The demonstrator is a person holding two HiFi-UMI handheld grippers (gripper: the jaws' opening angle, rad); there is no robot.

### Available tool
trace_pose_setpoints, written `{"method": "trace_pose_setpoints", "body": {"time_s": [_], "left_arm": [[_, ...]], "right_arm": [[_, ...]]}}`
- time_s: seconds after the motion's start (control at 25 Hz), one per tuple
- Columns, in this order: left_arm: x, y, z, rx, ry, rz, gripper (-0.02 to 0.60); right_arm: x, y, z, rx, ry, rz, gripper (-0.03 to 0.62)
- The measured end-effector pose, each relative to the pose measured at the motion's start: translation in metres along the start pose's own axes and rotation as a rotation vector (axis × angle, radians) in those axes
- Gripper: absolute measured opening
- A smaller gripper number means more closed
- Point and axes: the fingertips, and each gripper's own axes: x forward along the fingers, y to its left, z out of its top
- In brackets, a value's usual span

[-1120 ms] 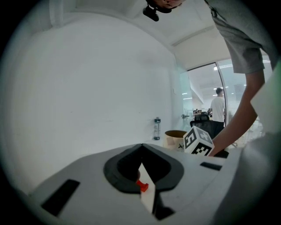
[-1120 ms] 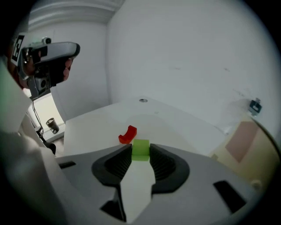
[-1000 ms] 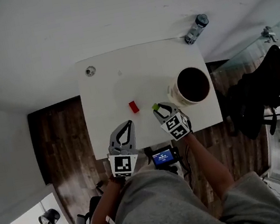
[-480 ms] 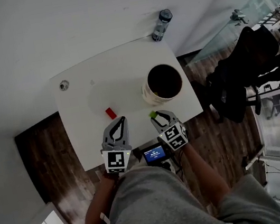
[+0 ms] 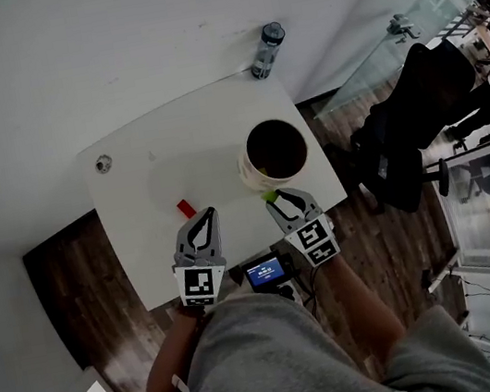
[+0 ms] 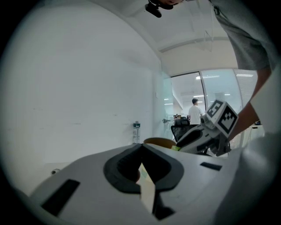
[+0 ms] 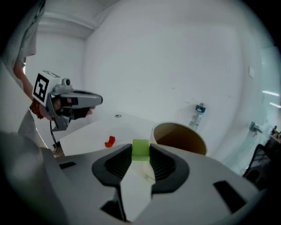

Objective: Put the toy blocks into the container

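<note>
We work at a white table (image 5: 207, 141) set against a plain white wall, over a dark wooden floor. Our right claw (image 7: 140, 152) is clamped on the green block (image 5: 271, 197), which sits between its tips. The container (image 7: 180, 138) stands just beyond those tips and a little to their right, so this block looks close to its drop. Our left claw (image 6: 141, 147) has its jaws together on nothing. The red block (image 5: 185, 209) lies on the table just ahead of it, not yet picked up. The container's inside is too dark to count blocks. Only the grippers' square markers show; the bottle (image 5: 267, 49) label is unreadable.
</note>
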Motion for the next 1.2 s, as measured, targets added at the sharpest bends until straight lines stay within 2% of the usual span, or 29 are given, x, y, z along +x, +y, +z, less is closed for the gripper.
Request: {"method": "trace_pose_setpoints", "body": {"time_s": [0.16, 0.32, 0.6, 1.0, 1.2], "left_arm": [[-0.004, 0.008, 0.002, 0.0, -0.017, 0.026, 0.006], [-0.008, 0.015, 0.0, -0.015, -0.007, 0.052, 0.006], [-0.014, 0.017, 0.002, -0.022, -0.012, 0.079, 0.006], [-0.016, 0.024, 0.002, -0.027, -0.025, 0.106, 0.006], [-0.017, 0.025, -0.003, -0.036, -0.004, 0.109, 0.006]], "right_arm": [[-0.013, -0.024, 0.045, -0.045, -0.074, -0.03, 0.129], [-0.008, -0.063, 0.066, -0.084, -0.083, -0.082, 0.129], [0.02, -0.115, 0.05, -0.057, -0.02, -0.132, 0.129], [0.043, -0.125, 0.03, -0.039, 0.027, -0.133, 0.129], [0.045, -0.125, 0.026, -0.058, 0.042, -0.146, 0.133]]}}
